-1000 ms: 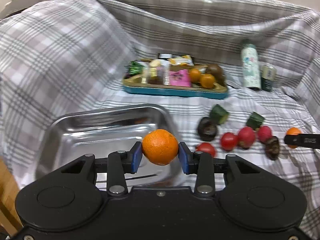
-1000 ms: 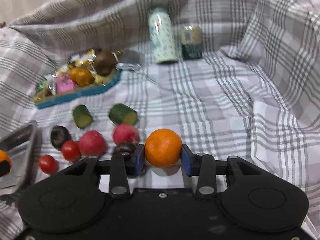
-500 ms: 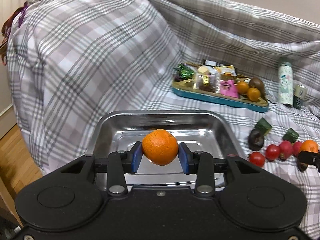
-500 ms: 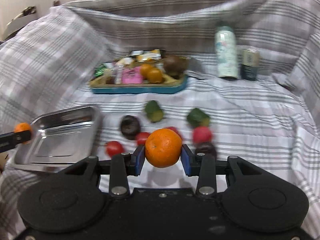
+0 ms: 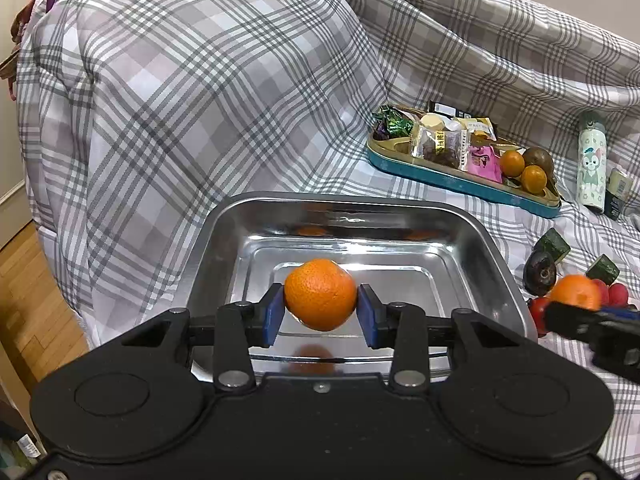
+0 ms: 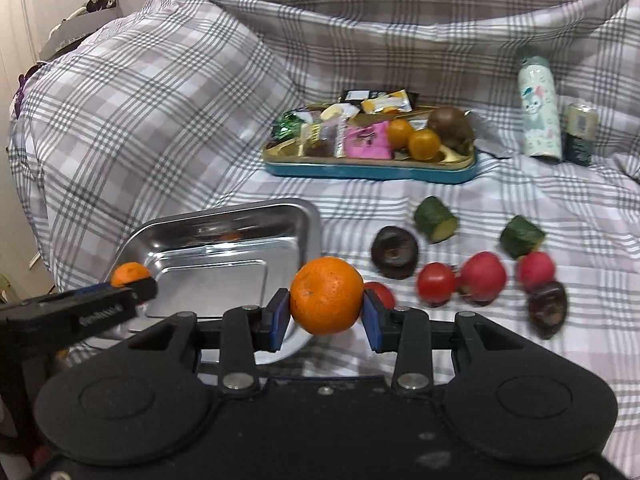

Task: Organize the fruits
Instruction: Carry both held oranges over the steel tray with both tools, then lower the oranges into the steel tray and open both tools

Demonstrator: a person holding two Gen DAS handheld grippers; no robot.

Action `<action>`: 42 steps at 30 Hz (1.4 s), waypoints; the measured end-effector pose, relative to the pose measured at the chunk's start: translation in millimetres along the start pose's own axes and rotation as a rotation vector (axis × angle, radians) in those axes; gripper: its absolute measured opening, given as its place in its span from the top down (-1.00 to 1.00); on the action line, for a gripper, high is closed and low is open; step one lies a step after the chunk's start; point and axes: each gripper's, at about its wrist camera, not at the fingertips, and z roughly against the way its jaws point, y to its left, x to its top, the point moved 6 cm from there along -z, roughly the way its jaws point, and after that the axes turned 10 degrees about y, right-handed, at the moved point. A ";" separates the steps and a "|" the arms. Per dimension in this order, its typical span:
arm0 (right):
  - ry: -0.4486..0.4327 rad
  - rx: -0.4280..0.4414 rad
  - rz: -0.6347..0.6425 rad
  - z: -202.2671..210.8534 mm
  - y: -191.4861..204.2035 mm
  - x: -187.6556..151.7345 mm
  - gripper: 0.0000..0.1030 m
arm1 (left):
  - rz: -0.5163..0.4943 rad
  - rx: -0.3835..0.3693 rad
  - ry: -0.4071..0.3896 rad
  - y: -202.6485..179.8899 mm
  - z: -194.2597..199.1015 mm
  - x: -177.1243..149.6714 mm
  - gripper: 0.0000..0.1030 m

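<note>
My left gripper (image 5: 320,315) is shut on an orange (image 5: 320,294) and holds it above the steel tray (image 5: 224,248). My right gripper (image 6: 326,320) is shut on a second orange (image 6: 326,295) just over the tray's right front corner (image 6: 312,216). The left gripper and its orange show at the left of the right wrist view (image 6: 129,274). Tomatoes (image 6: 436,283), red fruits (image 6: 482,278), dark fruits (image 6: 394,247) and green pieces (image 6: 435,219) lie on the plaid cloth to the right of the tray.
A teal snack tray (image 6: 372,170) with packets and small oranges stands at the back. A pale bottle (image 6: 538,108) and a small can (image 6: 580,134) stand at the back right. The plaid cloth rises in folds at the left and behind. Wooden floor (image 5: 28,304) shows lower left.
Both grippers have moved left with their oranges. The left orange now hangs deeper over the tray. The right gripper has come up to the tray's right side.
</note>
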 end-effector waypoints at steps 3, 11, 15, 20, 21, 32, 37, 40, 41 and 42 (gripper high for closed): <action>0.013 0.001 0.001 -9.2 12.0 -1.7 0.22 | 0.005 0.006 0.001 1.4 -0.7 -0.2 0.08; 0.045 0.006 0.020 -30.0 36.5 -4.1 0.22 | 0.039 -0.016 0.045 7.2 -5.9 0.7 0.07; 0.050 -0.002 0.029 -35.1 40.5 -3.0 0.20 | 0.066 -0.029 0.084 9.9 -10.4 -0.5 0.07; 0.057 0.007 0.023 -37.3 39.4 -1.0 0.19 | 0.078 -0.032 0.068 11.4 -7.2 -1.3 0.08; 0.056 0.010 0.020 -37.3 39.1 -1.1 0.19 | 0.076 -0.024 0.060 10.0 -5.7 -1.4 0.07; 0.026 0.022 0.014 -29.8 37.5 -1.6 0.22 | 0.038 0.016 0.025 3.7 -2.2 -0.3 0.07; 0.023 0.021 0.011 -27.4 35.6 -4.1 0.22 | 0.038 0.024 0.025 4.2 -2.8 -0.7 0.07; 0.022 0.022 0.006 -26.6 34.8 -5.5 0.22 | 0.033 0.030 0.022 3.8 -2.8 -0.8 0.07; 0.021 0.023 0.004 -26.0 34.5 -6.0 0.22 | 0.033 0.031 0.022 3.9 -2.9 -0.8 0.07; 0.021 0.025 0.003 -25.5 34.4 -6.5 0.22 | 0.033 0.032 0.022 4.3 -2.9 -0.8 0.07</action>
